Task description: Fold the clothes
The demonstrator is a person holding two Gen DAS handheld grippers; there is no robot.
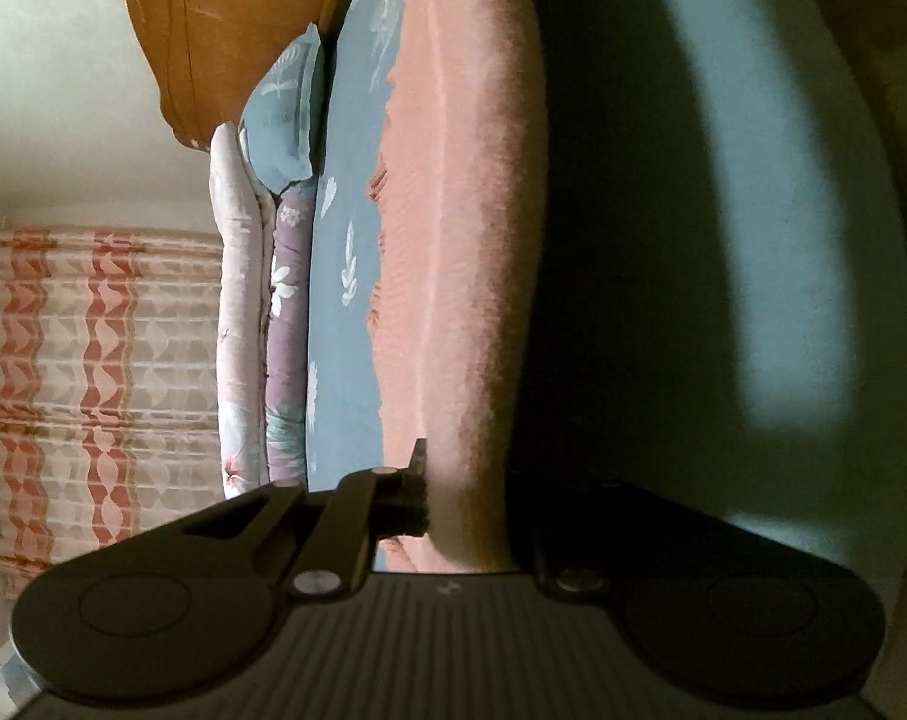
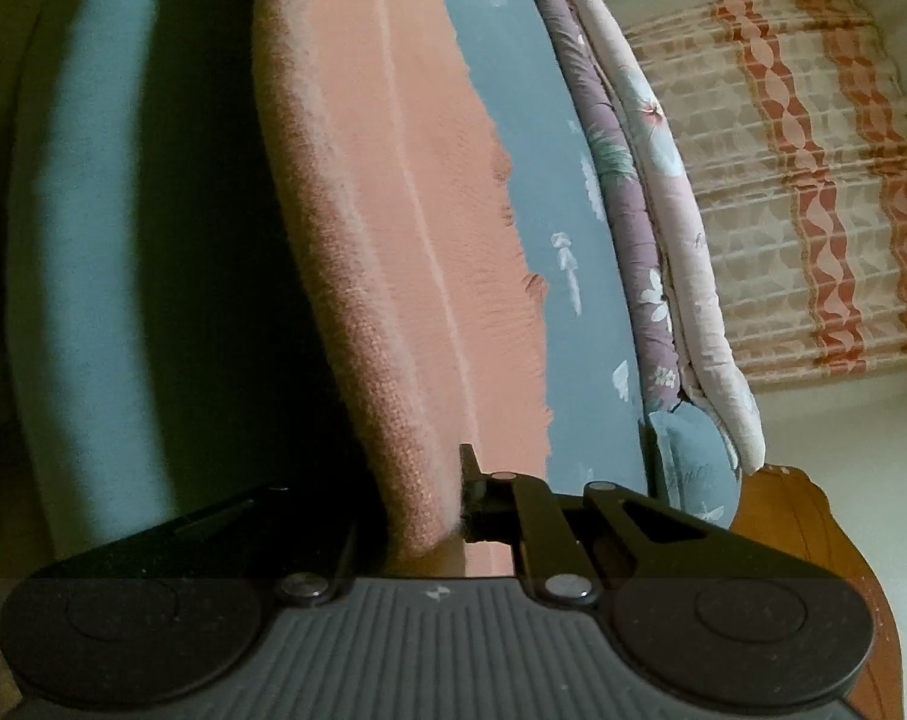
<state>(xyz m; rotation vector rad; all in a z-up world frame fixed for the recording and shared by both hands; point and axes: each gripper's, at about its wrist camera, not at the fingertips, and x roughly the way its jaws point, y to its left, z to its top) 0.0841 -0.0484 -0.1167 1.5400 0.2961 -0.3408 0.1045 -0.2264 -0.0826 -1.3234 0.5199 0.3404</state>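
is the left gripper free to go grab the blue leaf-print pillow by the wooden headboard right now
Probably not as things stand. The left gripper is shut on the salmon-pink knitted garment, so its jaws are occupied. The blue leaf-print pillow lies far up the bed by the wooden headboard.

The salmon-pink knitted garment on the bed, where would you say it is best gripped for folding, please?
Probably along its near edge, as now: the salmon-pink knitted garment lies long and flat on the blue leaf-print sheet. The left gripper and right gripper each pinch that hem, one toward each end.
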